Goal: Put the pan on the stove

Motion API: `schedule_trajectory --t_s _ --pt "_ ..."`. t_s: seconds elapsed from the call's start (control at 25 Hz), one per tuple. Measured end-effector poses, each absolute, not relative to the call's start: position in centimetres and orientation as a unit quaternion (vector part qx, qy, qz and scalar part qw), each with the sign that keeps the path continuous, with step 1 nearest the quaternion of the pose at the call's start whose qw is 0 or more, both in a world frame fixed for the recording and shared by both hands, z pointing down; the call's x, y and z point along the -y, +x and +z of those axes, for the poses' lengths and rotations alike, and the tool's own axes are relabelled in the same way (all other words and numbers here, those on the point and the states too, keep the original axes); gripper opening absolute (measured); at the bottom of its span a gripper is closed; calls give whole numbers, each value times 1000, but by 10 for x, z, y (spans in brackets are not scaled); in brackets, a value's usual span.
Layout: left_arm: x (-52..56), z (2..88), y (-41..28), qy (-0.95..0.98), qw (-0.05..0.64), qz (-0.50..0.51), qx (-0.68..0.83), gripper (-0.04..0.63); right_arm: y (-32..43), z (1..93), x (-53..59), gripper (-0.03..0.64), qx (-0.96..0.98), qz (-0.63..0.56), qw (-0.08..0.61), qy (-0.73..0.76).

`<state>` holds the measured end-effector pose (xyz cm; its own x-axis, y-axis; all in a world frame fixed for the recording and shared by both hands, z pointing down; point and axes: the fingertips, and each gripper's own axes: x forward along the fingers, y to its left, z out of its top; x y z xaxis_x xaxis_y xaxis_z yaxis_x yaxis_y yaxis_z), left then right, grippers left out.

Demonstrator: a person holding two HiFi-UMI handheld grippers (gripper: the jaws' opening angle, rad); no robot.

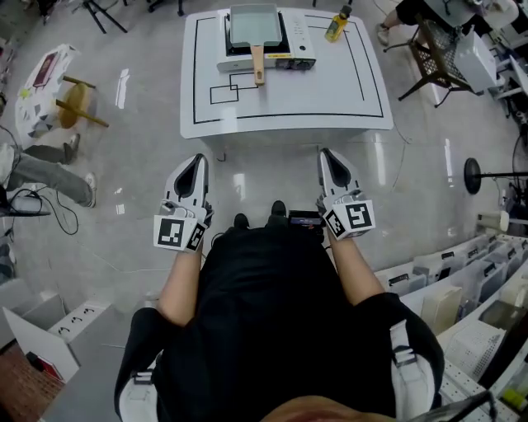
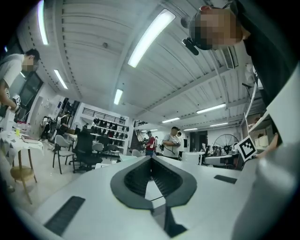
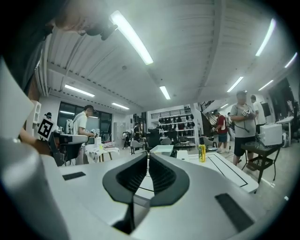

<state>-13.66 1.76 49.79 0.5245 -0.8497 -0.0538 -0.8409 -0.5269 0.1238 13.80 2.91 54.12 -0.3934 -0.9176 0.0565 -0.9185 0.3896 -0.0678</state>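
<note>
At the far side of the white surface [image 1: 346,91], the stove [image 1: 301,51] carries the rectangular pan [image 1: 257,23], its wooden handle pointing near. Short of the surface's near edge, the left hand-held gripper [image 1: 198,161] and right hand-held gripper [image 1: 328,157] hang with jaws together, both empty.

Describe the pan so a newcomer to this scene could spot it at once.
Start at the white table with black outlines, ahead of the person. At its far edge sits a white portable stove. The pan is the grey rectangular one on top of it; unlike the yellow bottle nearby, it has a wooden handle.
</note>
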Motion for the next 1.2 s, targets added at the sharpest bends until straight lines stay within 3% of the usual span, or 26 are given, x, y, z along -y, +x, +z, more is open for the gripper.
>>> schedule_trajectory --t_s 0.28,0.64,1.04,1.2 --pt "-16 515 -155 872 86 -62 478 15 120 549 -30 26 827 133 -33 545" --pt "-20 500 -132 871 84 -66 479 15 140 532 -29 21 845 85 -20 528" --pt "-17 496 -75 891 38 -18 451 17 158 522 -27 21 854 36 -8 520" --pt "-15 500 -67 891 55 -19 450 15 165 525 -27 22 854 43 -15 519"
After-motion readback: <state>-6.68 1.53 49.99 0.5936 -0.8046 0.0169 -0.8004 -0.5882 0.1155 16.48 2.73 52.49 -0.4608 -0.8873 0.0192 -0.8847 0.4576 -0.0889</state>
